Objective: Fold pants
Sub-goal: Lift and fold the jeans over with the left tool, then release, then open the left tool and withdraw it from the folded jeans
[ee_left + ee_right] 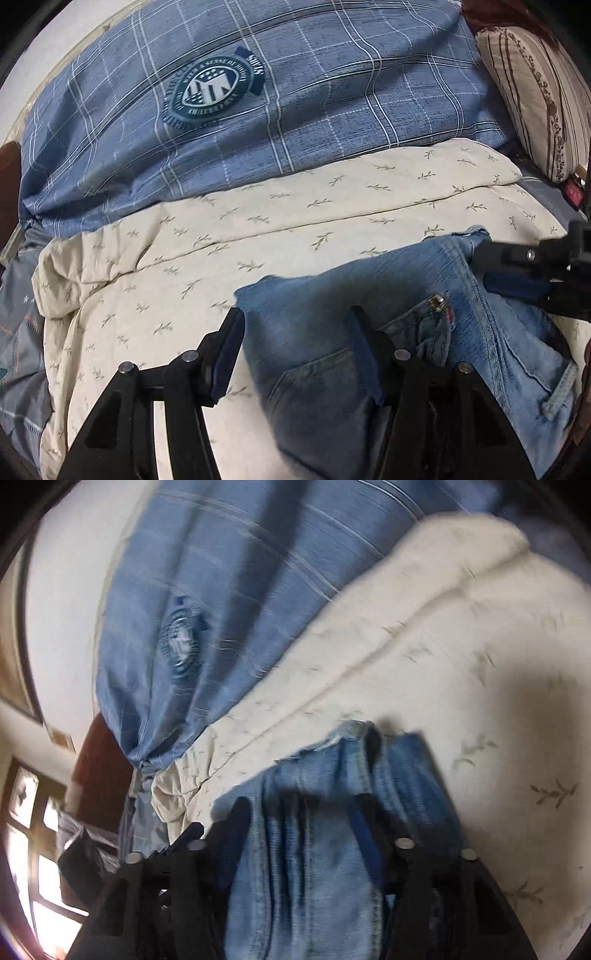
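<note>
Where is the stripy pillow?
In the left wrist view the striped pillow leans at the top right, beside the blue plaid duvet and above the cream leaf-print quilt.

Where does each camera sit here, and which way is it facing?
Left wrist view: sits on the left hand-held gripper, looking forward and down over its two fingers at the jeans on the cream blanket; the right hand-held gripper enters from the right edge.
Right wrist view: sits on the right gripper, tilted and blurred, looking down its fingers at bunched jeans between them.
Shared: jeans, cream blanket, blue plaid duvet with its round badge.
</note>
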### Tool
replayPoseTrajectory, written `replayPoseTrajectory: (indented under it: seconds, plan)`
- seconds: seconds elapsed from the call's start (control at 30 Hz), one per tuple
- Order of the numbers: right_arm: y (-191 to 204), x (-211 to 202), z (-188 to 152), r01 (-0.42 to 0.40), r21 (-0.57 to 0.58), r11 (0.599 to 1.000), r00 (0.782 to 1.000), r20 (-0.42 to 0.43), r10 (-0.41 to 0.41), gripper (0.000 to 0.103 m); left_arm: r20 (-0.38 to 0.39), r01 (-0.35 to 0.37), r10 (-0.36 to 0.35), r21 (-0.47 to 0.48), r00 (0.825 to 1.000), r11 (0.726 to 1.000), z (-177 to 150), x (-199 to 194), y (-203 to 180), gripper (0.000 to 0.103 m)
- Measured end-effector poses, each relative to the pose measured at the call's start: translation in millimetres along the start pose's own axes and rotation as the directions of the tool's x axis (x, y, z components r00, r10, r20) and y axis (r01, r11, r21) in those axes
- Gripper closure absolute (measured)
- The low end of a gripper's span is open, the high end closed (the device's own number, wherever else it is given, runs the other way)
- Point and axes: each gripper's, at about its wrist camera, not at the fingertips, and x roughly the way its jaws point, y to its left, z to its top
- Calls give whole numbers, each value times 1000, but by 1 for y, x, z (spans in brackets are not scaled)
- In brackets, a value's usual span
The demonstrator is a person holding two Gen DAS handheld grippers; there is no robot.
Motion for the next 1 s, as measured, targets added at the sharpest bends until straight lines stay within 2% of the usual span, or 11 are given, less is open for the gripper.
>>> replayPoseTrajectory:
  seconds: [0.07, 0.1, 0.17, 0.23, 0.37, 0.43, 0.57, 0.67, 0.77, 0.9, 1.0]
  plan:
    - [-1, 1, 2, 18, -19, 1000, 1000, -10, -18, 68, -15, 0, 0, 11, 1000, 1000, 4, 6, -2, 45]
    - [-1, 2, 2, 48, -40, 998, 999, -8, -49, 71, -29, -5, 5, 21, 1000, 1000, 6, 12, -4, 45]
    - [-4, 6, 4, 94, -55, 994, 996, 6, -93, 90, -56, -9, 10, 26, 998, 1000, 11, 19, -6, 45]
    - [-10, 6, 8, 99, -21, 995, 995, 12, -99, 94, -76, -19, 22, 45, 997, 999, 15, 22, -8, 44]
    - [-8, 0, 7, 101, -37, 994, 995, 10, -101, 94, -87, -5, 6, 12, 996, 1000, 12, 15, -4, 44]
    - [1, -8, 3, 108, -74, 991, 994, 15, -107, 94, -75, 23, -25, -35, 997, 999, 5, 0, 4, 44]
    - [22, -33, -7, 68, -175, 982, 997, 37, -62, 88, -26, 43, -44, -53, 999, 998, -11, -41, 10, 43]
    - [37, -53, -25, 57, -287, 956, 998, 45, -46, 88, 13, 78, -78, -33, 997, 996, -29, -70, 5, 34]
    - [43, -68, -45, 35, -366, 930, 999, 28, -27, 88, -11, 99, -99, 7, 995, 995, -45, -78, -9, 34]
    - [43, -71, -69, 74, -435, 898, 996, -9, -86, 88, -26, 102, -101, 23, 995, 995, -58, -78, -24, 34]
    - [35, -67, -84, 120, -466, 877, 987, -37, -154, 88, -83, 93, -88, 58, 993, 994, -70, -71, -39, 34]
